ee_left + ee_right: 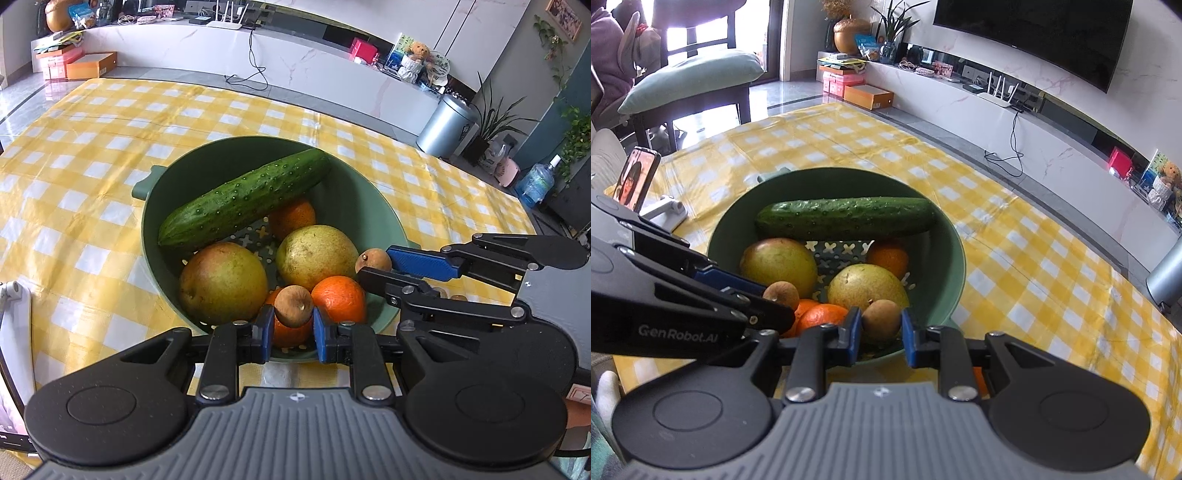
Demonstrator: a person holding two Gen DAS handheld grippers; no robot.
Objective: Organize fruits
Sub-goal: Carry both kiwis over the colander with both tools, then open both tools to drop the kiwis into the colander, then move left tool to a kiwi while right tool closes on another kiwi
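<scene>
A counter (pixel 92 155) covered in a yellow-and-white checked oilcloth carries a round sage-green plastic colander bowl (pixel 354 199) with a perforated floor and a small tab handle; wide bare cloth lies open beyond it and to both sides, while the near rim is crowded by both tools. Across the back of the bowl lies one long dark-green bumpy cucumber (pixel 243 197), resting on the wall and over the fruit. Below it sit two large yellow-green pears blushed with red, the left pear (pixel 223 282) and the right pear (pixel 316 256), with cross-shaped holes showing between them. Three oranges are visible: one orange (pixel 293 218) tucked under the cucumber, one bright orange (pixel 338 299) at the front, and another part-hidden behind the left tool. The left gripper (pixel 293 319) has its blue-padded fingers (pixel 321 332) closed on a small brown round longan (pixel 293 306), held just over the front rim above the oranges. The right gripper (pixel 880 334) likewise clamps a second brown longan (pixel 881 319) at the rim's near right side. In the right wrist view, a phone on a white stand (pixel 637 179) stands on the counter left of the bowl, well apart from it.
</scene>
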